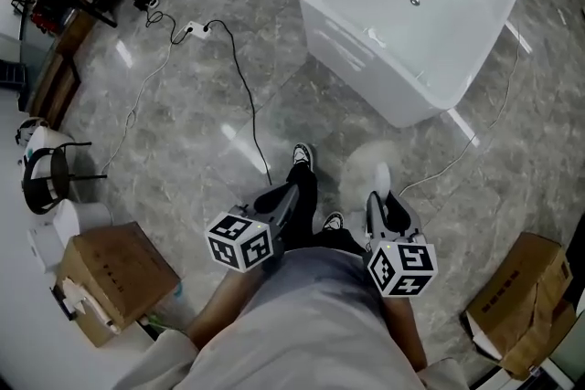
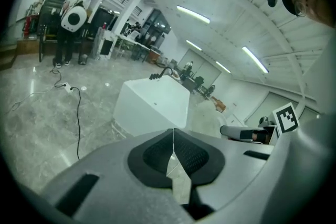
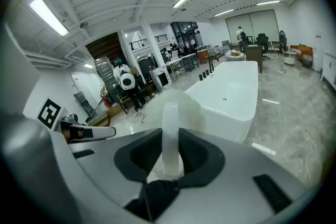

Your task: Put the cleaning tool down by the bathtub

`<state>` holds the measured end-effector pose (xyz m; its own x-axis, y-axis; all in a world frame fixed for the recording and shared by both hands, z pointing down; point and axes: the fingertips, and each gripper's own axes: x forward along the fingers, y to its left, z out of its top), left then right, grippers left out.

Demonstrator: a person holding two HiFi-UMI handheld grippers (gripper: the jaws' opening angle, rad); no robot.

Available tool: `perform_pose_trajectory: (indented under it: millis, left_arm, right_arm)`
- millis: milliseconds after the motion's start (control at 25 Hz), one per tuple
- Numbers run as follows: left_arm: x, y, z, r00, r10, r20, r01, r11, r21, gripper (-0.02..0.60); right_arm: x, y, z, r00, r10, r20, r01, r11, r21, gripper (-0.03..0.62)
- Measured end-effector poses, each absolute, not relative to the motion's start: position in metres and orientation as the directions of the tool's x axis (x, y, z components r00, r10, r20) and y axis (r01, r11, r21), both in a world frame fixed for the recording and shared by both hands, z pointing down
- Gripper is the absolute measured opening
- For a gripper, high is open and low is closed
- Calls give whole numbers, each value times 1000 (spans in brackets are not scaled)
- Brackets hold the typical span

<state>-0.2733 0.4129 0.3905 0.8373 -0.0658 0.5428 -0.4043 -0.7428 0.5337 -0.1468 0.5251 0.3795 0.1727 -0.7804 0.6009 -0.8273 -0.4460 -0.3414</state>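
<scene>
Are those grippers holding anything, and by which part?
The right gripper clamps the cleaning tool by its flat handle; the left gripper is shut, empty.

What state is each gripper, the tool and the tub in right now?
left gripper: jaws shut, nothing between them.
right gripper: jaws shut on a white handle.
cleaning tool: held by that handle, not yet set down.
bathtub: upright on the floor, empty.

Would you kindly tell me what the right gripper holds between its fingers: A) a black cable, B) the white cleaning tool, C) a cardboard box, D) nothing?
B: in its own view the right gripper has both fingers pressed on the white handle of the cleaning tool.
</scene>
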Motion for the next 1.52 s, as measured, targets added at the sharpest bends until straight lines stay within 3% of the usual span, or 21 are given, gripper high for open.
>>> perform_pose_trajectory:
  millis: [800,1520]
  left_arm:
    - [-215,183,347,869,-120,480,-365,-809,460,9]
    - [-192,149,353,898,-49,438,-309,-778,547,9]
  right_arm:
    - [-99,292,327,212,-799,563,-926,-349,-146,81]
    - [-64,232,322,173,-805,568,-916,-344,-208,80]
